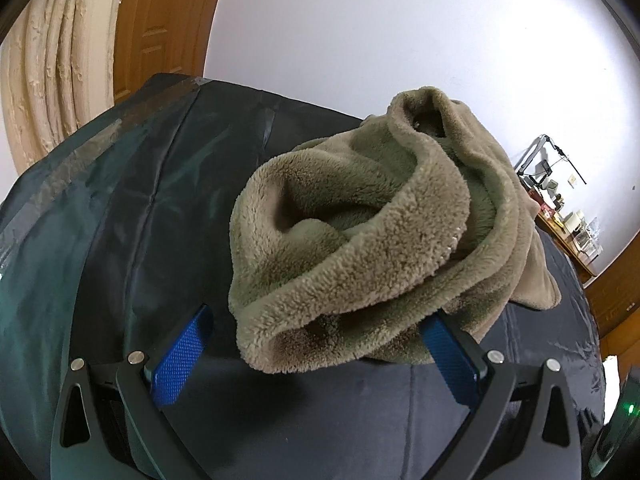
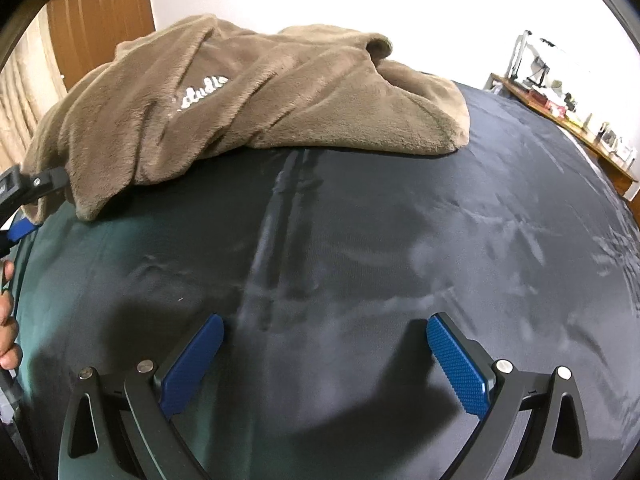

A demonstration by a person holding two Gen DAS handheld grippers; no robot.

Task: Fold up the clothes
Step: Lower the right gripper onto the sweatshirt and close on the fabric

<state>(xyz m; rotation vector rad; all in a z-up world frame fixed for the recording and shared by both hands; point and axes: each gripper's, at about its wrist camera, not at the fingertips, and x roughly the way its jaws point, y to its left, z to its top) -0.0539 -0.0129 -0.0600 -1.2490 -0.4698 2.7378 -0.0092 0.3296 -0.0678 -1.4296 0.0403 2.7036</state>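
- The left gripper [image 1: 320, 344] has its jaws spread wide apart, blue pads [image 1: 180, 360] facing inward, with nothing clamped between them.
- A crumpled brown fleece garment [image 1: 360, 232] lies just ahead of the left jaws, and its near fold hangs into the gap between the tips; the right-hand pad's tip is hidden behind the fleece, so I cannot tell whether it touches.
- The garment is heaped, not flat: a rolled opening (perhaps a sleeve or hem, it is hard to say which) faces the left jaws.
- The garment rests on a dark cover [image 1: 140, 220] stretched over a broad flat surface, with a seam running away from the jaws on their left side.
- The right gripper [image 2: 324, 340] also has its jaws wide apart and holds nothing; only bare dark cover [image 2: 400, 240] lies between and just ahead of them.
- From the right jaws the garment [image 2: 240, 92] sits well ahead and to the left, white lettering [image 2: 204, 90] showing on its upper side.
- At the far left of the right wrist view, part of the left gripper [image 2: 24, 200] sits at the garment's edge, and a person's fingers [image 2: 8, 340] show below it.
- Beyond the cover, ahead and to the right of both jaws, a wooden shelf [image 2: 580, 136] carries small items.
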